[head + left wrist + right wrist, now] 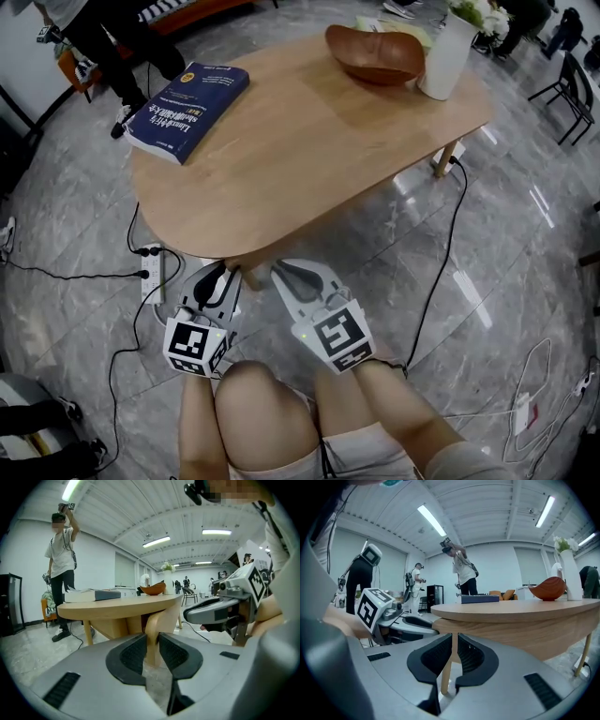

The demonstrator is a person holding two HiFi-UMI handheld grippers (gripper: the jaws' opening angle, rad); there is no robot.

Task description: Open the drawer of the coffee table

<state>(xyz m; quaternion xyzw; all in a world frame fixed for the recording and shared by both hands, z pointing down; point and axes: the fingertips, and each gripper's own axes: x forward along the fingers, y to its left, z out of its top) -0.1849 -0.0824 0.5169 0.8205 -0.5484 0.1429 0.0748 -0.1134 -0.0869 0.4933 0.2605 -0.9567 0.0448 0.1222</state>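
The oval wooden coffee table [309,141] stands in front of me, with both grippers at its near rim. My left gripper [221,274] points under the rim with its jaws partly apart. In the left gripper view a curved pale-wood piece [153,620] comes down from the table's underside and fills the gap in the left gripper [151,636]. The pads sit close on either side of it. My right gripper [292,272] is beside it, shut and holding nothing. In the right gripper view only a thin table leg [446,672] shows through the slit of the right gripper [454,637]. No drawer front is clearly visible.
On the table lie a blue book [187,110], a wooden bowl [375,53] and a white vase [445,56]. A power strip [150,272] and black cables [441,272] lie on the marble floor. My knees [262,412] are just behind the grippers. People stand beyond the table.
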